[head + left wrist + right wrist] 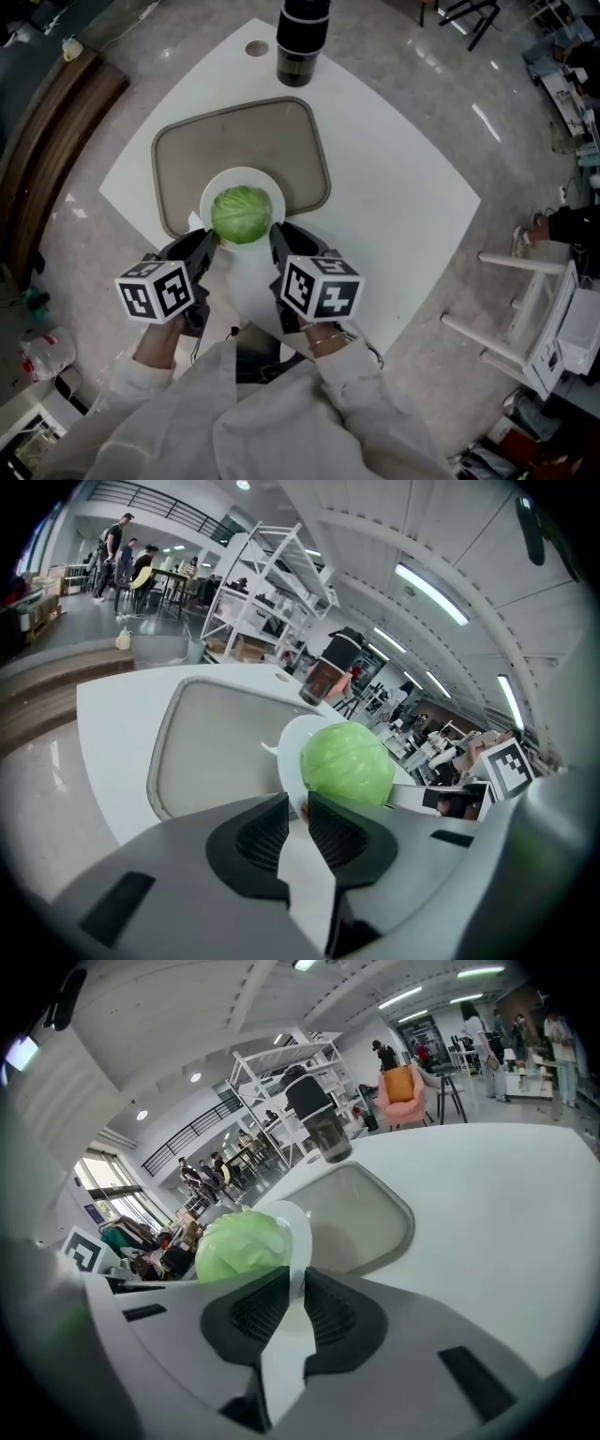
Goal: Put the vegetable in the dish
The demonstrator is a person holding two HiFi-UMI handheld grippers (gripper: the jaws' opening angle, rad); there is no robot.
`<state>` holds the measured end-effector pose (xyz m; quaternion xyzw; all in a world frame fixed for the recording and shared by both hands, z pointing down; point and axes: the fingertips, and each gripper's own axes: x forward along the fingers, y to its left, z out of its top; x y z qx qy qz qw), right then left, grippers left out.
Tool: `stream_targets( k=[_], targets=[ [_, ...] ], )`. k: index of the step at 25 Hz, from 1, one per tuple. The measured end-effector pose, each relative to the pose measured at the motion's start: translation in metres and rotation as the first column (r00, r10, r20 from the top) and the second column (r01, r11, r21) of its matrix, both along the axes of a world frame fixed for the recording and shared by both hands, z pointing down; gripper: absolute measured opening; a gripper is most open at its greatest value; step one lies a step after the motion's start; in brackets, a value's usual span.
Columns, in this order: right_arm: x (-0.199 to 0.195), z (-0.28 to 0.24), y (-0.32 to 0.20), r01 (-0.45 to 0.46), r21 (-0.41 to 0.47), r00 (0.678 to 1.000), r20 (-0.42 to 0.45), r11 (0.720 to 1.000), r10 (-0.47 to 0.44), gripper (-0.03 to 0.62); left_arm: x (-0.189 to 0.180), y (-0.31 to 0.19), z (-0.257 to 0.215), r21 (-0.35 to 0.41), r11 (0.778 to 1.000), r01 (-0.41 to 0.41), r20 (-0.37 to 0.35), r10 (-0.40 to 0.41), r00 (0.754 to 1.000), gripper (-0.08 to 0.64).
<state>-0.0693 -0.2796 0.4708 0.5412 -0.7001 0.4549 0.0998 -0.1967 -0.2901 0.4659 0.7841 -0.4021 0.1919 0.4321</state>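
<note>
The cabbage [242, 214], a round pale-green head, sat in the middle of a white dish [263, 181], and both claws had hold of that dish. In the head view the left gripper [208, 239] came in at about 8 o'clock of the dish and the right gripper [278, 234] at about 4 o'clock, each in one of the person's hands with pale sleeves behind.

The left gripper view showed the left gripper [298, 808] with its two dark ribbed pads pinched on the thin white rim of the dish [289, 752], the cabbage [347, 763] just beyond at 1 o'clock. The right gripper view showed the same for the right gripper [297, 1288]: pads clamped on the dish [298, 1232] edge, the cabbage [242, 1244] at 11 o'clock of the jaws.

The dish overlapped the near edge of a grey rounded tray [234, 131], which stretched away toward 12 o'clock on a white table [394, 187]. Whether the dish rested on the tray or hung just above it was hard to say from these angles. A dark cylindrical container [302, 42] stood on the table at 12 o'clock, beyond the tray's far edge.
</note>
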Motion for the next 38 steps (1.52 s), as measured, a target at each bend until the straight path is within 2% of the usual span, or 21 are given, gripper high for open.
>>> stream_targets(
  k=[8, 20, 32, 38],
  targets=[
    [-0.009, 0.003, -0.05, 0.01, 0.006, 1.0, -0.02, 1.0, -0.01, 0.057, -0.01, -0.042, 0.005, -0.002, 0.999, 0.051, -0.029, -0.051, 0.998, 0.066],
    [-0.015, 0.016, -0.09, 0.026, 0.0, 0.999, -0.043, 1.0, -0.026, 0.057, -0.016, -0.08, 0.017, -0.001, 0.998, 0.056, -0.022, -0.056, 0.998, 0.066],
    [-0.015, 0.039, -0.097, 0.044, -0.084, 0.999, -0.023, 0.996, -0.046, 0.058, -0.015, -0.089, 0.032, -0.042, 0.997, 0.062, -0.022, -0.063, 0.998, 0.066],
    [-0.011, 0.04, -0.101, 0.045, -0.099, 0.998, -0.041, 0.994, -0.05, 0.058, -0.013, -0.09, 0.038, -0.07, 0.995, 0.072, -0.039, -0.075, 0.996, 0.066]
  ],
)
